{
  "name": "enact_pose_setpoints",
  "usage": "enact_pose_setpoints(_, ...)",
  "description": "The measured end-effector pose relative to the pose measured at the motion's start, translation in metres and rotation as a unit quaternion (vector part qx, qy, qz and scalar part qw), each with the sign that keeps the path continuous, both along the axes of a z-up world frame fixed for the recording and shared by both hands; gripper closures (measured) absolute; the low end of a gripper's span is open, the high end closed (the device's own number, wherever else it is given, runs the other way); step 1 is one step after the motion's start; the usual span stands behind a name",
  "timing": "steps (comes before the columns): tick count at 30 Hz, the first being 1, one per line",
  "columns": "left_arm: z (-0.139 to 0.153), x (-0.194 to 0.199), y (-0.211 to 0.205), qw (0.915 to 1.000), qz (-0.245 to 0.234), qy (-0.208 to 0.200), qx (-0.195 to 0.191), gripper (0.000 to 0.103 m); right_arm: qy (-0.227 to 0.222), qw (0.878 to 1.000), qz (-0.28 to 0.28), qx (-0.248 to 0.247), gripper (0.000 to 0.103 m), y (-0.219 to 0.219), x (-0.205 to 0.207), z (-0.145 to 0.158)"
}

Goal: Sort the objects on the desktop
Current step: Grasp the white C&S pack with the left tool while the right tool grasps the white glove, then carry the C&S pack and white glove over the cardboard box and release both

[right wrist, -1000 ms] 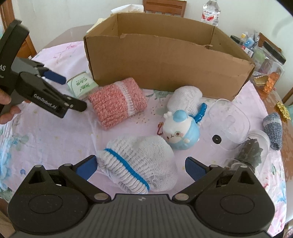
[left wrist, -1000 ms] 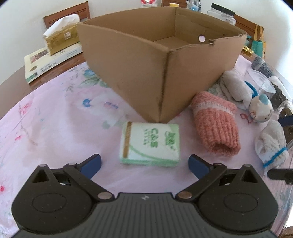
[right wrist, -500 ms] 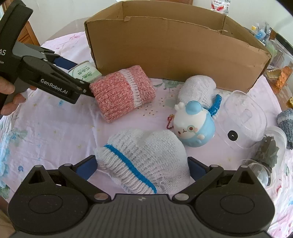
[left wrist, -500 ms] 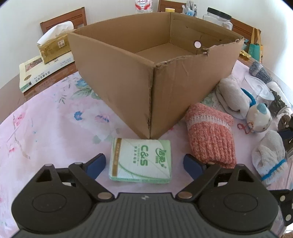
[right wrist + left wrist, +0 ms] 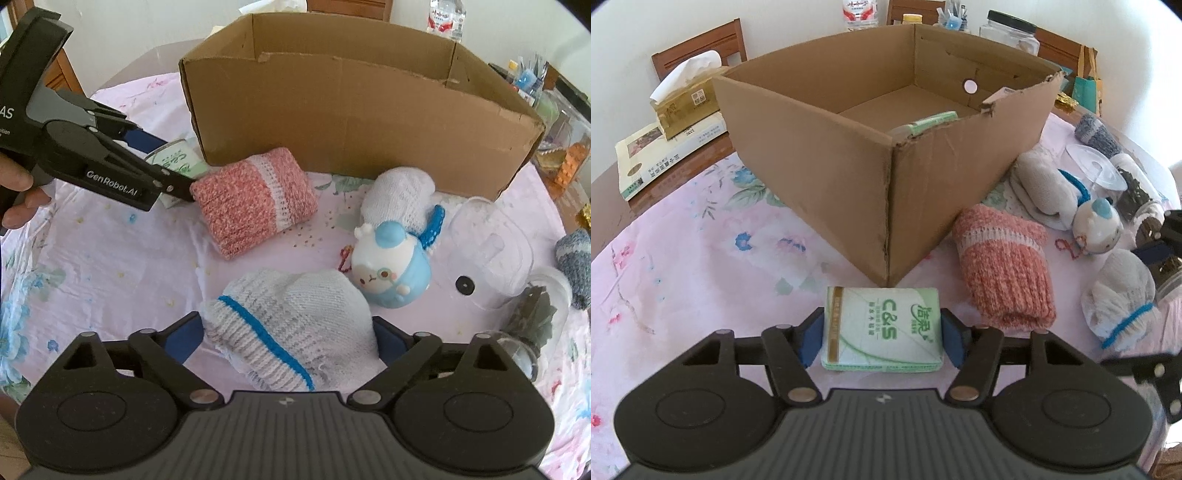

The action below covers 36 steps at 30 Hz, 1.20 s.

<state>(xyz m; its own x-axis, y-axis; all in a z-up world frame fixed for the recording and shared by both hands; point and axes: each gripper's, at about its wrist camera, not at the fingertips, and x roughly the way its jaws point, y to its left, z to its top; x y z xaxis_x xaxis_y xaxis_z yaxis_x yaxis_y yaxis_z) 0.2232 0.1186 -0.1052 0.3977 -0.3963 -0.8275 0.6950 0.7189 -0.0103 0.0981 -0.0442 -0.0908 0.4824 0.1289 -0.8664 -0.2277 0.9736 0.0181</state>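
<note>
My left gripper (image 5: 882, 341) has its jaws clamped on the short ends of the tissue pack (image 5: 882, 328), whose long axis runs across them; the pack lies on the worktop just before the box (image 5: 894, 206) corner. My right gripper (image 5: 288, 341) stands released, straddling the white mitten (image 5: 291, 325).

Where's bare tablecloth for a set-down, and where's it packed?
Bare: the tablecloth left of the cardboard box, bordered by the book. Crowded: right of the box, pink sock, plush toy and clear dome clustered together.
</note>
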Motion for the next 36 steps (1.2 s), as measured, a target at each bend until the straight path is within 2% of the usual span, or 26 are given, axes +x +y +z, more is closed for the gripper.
enact_pose_setpoints(11,0.019,-0.011,0.012,0.9996,-0.028,0.008,0.000,0.040,-0.007,1.000,0.009,0.002,0.015,-0.004,-0.001,0.017)
enact_pose_setpoints(25,0.083,-0.039,0.006,0.9949,-0.093,-0.015,-0.035,0.040,-0.042,0.998,0.038,-0.010,0.015,0.000,0.005,0.063)
enact_pose_setpoints(36,0.116,-0.037,-0.013,0.9928,-0.102,-0.030,-0.056,0.040,-0.078,0.996,0.050,-0.010,0.015,-0.007,0.019,0.094)
